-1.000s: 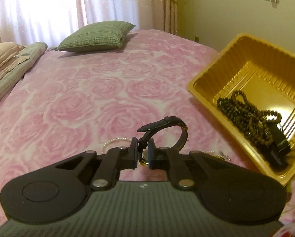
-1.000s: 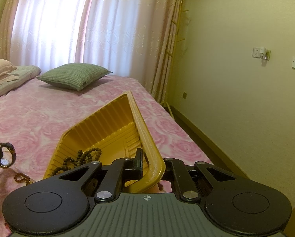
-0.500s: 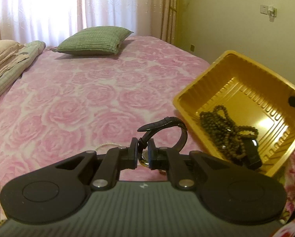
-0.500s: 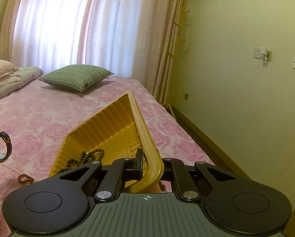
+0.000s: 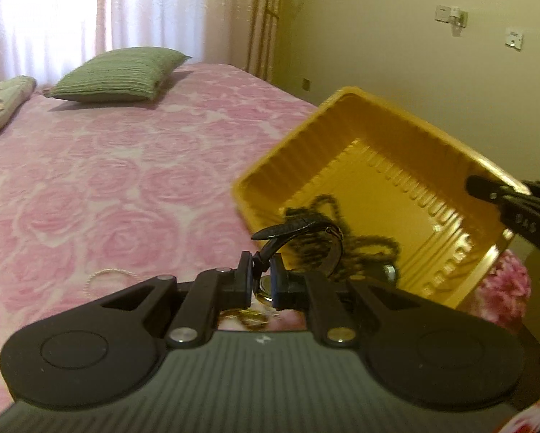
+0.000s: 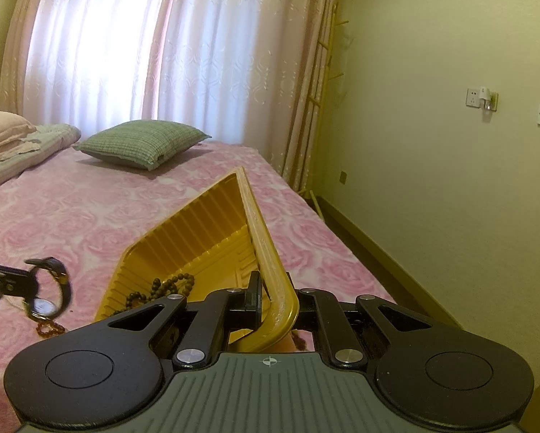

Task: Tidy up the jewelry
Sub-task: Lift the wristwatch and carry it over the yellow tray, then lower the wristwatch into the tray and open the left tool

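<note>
Two claws are engaged. The left claw is clenched on the strap of a black wristwatch, held in the air above the pink bedspread. The right claw is clamped on the rim of the yellow tray, which is tipped up toward the watch. The tray lies ahead and to the right of the watch; its near rim is just beside the watch loop. The drop is judged the left claw's to make. Dark beads already lie inside. A pale chain remains on the bed. The watch dial is mostly hidden behind the claw in the left view; motion blur softens the beads.
</note>
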